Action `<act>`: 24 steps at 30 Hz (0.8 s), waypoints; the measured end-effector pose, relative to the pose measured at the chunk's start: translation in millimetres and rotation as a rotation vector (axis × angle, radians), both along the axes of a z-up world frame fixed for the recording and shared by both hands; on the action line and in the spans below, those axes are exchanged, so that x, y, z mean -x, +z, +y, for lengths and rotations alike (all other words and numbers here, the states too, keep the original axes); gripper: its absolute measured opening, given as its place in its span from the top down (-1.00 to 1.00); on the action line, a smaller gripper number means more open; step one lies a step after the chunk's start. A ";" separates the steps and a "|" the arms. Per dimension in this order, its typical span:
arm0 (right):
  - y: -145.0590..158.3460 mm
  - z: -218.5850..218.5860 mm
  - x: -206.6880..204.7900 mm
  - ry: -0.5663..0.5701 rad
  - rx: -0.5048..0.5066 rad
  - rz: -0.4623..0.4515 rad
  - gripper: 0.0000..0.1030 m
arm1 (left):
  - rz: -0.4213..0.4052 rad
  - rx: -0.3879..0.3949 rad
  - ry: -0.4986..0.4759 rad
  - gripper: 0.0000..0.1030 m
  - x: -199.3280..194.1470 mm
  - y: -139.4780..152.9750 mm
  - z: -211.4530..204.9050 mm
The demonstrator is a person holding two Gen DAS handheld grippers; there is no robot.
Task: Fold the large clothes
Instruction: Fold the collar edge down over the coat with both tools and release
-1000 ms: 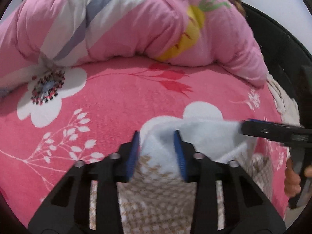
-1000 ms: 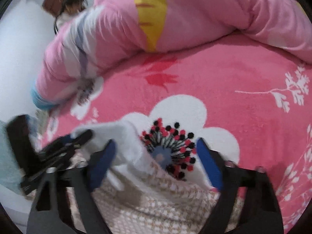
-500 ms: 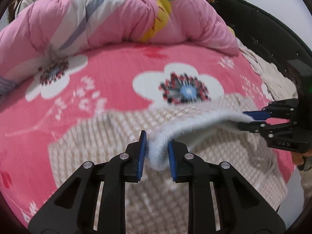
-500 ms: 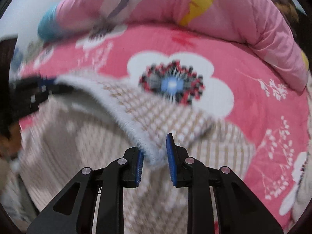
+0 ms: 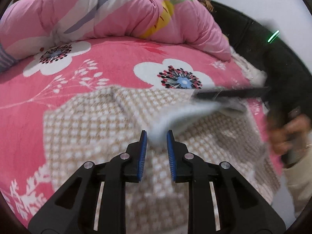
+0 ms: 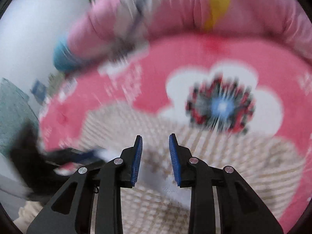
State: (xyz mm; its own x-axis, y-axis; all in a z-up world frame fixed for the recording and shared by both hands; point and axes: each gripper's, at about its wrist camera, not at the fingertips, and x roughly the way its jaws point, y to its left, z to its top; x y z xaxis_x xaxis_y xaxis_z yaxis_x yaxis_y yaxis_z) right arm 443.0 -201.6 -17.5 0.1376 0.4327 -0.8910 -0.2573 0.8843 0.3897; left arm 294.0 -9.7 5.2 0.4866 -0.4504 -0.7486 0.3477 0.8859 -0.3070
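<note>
Left claw (image 5: 157,143) pinched the sweater's (image 5: 93,130) fluffy white edge, while the right claw (image 6: 155,152) was opening, nothing pressed between its pads. Soft, light, floppy knit, likely best gripped at its hem corners on the bed (image 5: 109,62).

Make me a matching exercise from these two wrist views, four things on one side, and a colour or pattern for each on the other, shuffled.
Things:
1. garment
2. bed blanket
3. rolled quilt
4. pads of the left hand-held gripper

Colours or patterns:
A. blue
B. beige and white checks
C. deep pink with big white flowers
D. pale pink with grey and white stripes and a yellow patch

Pairs: 1-B, 2-C, 3-D, 4-A
</note>
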 end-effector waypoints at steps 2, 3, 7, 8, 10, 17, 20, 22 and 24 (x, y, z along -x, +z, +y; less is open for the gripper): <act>-0.7 2.9 20.1 0.030 0.039 -0.085 0.45 | -0.028 0.048 0.016 0.61 8.8 11.5 18.2; 2.2 3.7 29.0 0.044 0.059 -0.103 0.45 | -0.040 0.065 0.027 0.61 8.2 16.7 23.8; 3.0 1.6 51.4 0.058 0.107 -0.115 0.43 | -0.043 0.145 0.066 0.61 -15.7 31.1 22.5; 1.7 -1.4 56.6 0.064 0.117 -0.119 0.42 | -0.023 0.188 0.050 0.61 -25.6 29.5 13.0; 5.9 -5.8 65.4 0.080 0.135 -0.112 0.41 | 0.028 0.206 0.022 0.61 -41.8 16.6 -10.4; 54.4 -30.4 54.8 0.032 0.122 -0.220 0.41 | 0.065 0.020 -0.007 0.61 -47.1 -32.0 -33.9; 33.5 -23.7 30.4 0.014 0.147 -0.197 0.36 | 0.069 0.047 0.002 0.61 -44.5 -33.9 -24.1; -1.7 -18.5 24.4 0.030 0.258 -0.160 0.26 | 0.059 0.042 -0.003 0.61 -43.5 -34.4 -23.1; -10.1 -32.6 37.8 0.014 0.189 -0.184 0.26 | 0.059 0.034 -0.014 0.62 -43.2 -37.3 -23.3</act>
State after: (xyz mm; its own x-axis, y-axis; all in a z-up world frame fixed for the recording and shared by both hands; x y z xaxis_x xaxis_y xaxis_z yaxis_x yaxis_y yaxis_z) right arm 405.2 -234.2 -27.6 0.3002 0.2643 -0.9165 -0.3215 0.9327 0.1636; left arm 337.3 -33.0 -32.1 0.4353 -0.4828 -0.7599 0.3402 0.8697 -0.3577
